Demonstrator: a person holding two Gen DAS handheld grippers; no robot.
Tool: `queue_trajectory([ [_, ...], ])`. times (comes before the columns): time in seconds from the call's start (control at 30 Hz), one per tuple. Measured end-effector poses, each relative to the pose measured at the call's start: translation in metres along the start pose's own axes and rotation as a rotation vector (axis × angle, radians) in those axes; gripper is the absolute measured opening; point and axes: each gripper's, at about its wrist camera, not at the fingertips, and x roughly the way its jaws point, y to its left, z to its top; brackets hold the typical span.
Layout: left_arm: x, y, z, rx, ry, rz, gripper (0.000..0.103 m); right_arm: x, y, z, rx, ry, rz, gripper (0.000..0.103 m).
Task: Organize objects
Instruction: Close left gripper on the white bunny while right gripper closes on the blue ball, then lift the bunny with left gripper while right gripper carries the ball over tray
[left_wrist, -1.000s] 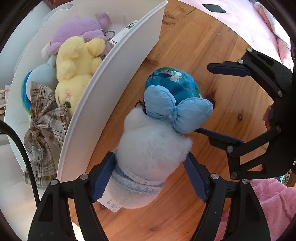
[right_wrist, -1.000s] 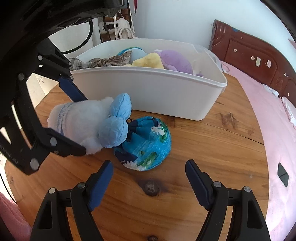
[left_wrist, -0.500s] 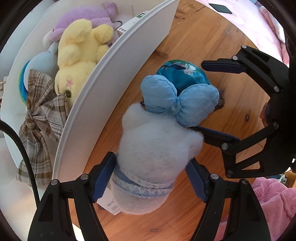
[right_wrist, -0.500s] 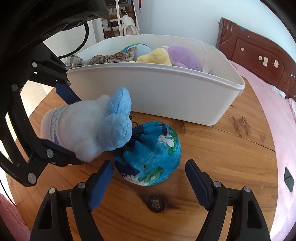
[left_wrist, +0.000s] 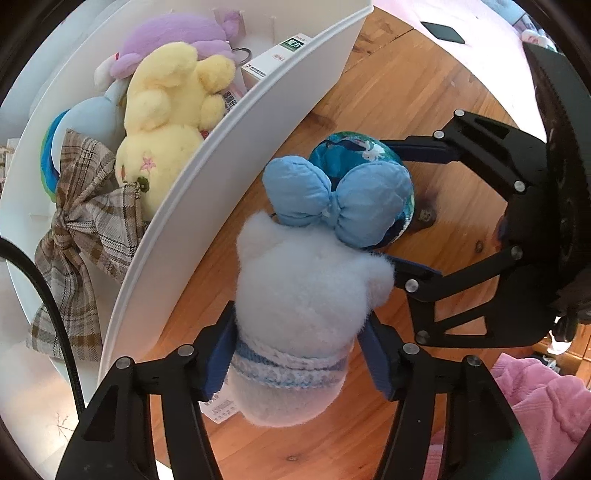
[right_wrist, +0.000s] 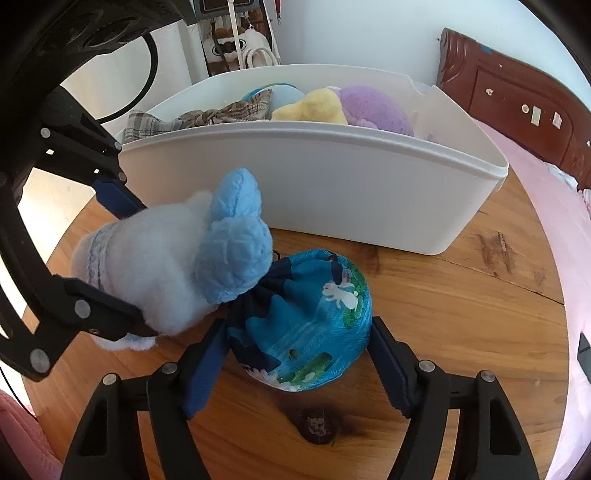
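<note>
Both jaws closing since a second ago – left gripper (left_wrist: 297, 354) now pinching white plush (left_wrist: 303, 314), right gripper (right_wrist: 295, 363) straddling blue pouch (right_wrist: 306, 328) (not yet gripped) – white bin (right_wrist: 332, 192) likely next

The left wrist camera looks almost straight down from close above the white plush toy (left_wrist: 299, 314), with the wooden worktop (left_wrist: 402, 88) under it and the open white bin (left_wrist: 221, 177) seen from overhead on its left. The right wrist camera sits low and near, tilted down across the worktop (right_wrist: 461, 332) toward the blue patterned pouch (right_wrist: 306, 325), facing the bin's side wall (right_wrist: 332, 184) with a wooden headboard (right_wrist: 517, 96) behind. Both views share the toy (right_wrist: 155, 266), pouch (left_wrist: 354, 147), bin and each other's gripper frames
</note>
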Motion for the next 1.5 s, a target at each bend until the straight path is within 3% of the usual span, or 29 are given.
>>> queue_trajectory([
  [0.53,-0.026,-0.012,-0.021,-0.075,-0.046,0.047,0.065,-0.014,-0.002,-0.004,0.017,0.012,0.043,0.064],
  [0.8,-0.053,-0.021,-0.038,-0.211,-0.105,0.122,0.065,-0.044,0.002,0.002,0.021,0.000,0.086,0.064],
  [0.9,-0.066,0.016,-0.034,-0.285,-0.129,0.126,0.065,-0.061,0.002,0.009,0.015,-0.017,0.099,0.064],
  [1.0,-0.073,0.001,-0.065,-0.331,-0.164,0.147,0.065,-0.078,0.003,0.017,0.004,-0.041,0.104,0.064],
  [1.07,-0.088,0.010,-0.062,-0.360,-0.192,0.159,0.065,-0.088,0.003,0.023,-0.008,-0.059,0.105,0.064],
  [1.13,-0.088,0.024,-0.034,-0.372,-0.206,0.166,0.065,-0.096,0.002,0.030,-0.017,-0.073,0.104,0.064],
  [1.5,-0.127,0.033,-0.040,-0.497,-0.357,0.211,0.065,-0.127,-0.001,0.053,-0.063,-0.133,0.089,0.064],
])
